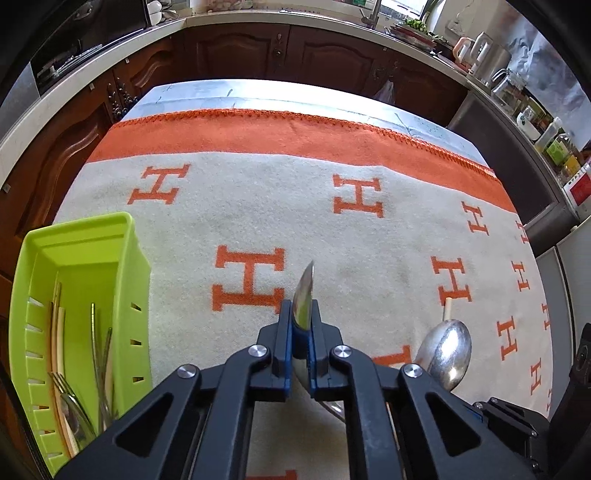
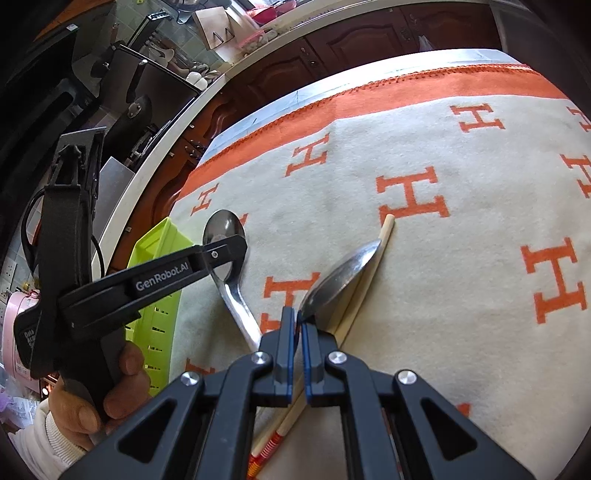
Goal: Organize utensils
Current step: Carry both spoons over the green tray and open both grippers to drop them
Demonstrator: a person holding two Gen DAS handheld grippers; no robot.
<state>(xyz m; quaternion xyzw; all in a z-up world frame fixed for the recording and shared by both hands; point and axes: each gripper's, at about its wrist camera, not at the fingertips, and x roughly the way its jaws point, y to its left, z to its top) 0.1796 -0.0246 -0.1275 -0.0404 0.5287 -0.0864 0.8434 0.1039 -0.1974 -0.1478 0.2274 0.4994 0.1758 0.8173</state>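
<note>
My left gripper (image 1: 300,308) is shut on the bowl of a steel spoon (image 1: 303,299), held edge-on above the blanket; in the right wrist view the same gripper (image 2: 223,254) clamps that spoon (image 2: 236,295). My right gripper (image 2: 298,314) is shut on the edge of a second steel spoon (image 2: 341,277), which also shows in the left wrist view (image 1: 445,352). A pair of wooden chopsticks (image 2: 373,266) lies beside that spoon on the blanket. A lime green utensil tray (image 1: 85,258) at the left holds forks, chopsticks and other cutlery.
The table is covered by a cream blanket (image 1: 295,206) with orange H marks and an orange border. Dark wooden cabinets and a white countertop (image 1: 258,16) curve round the far side. Jars and kettles (image 1: 491,59) stand at the right.
</note>
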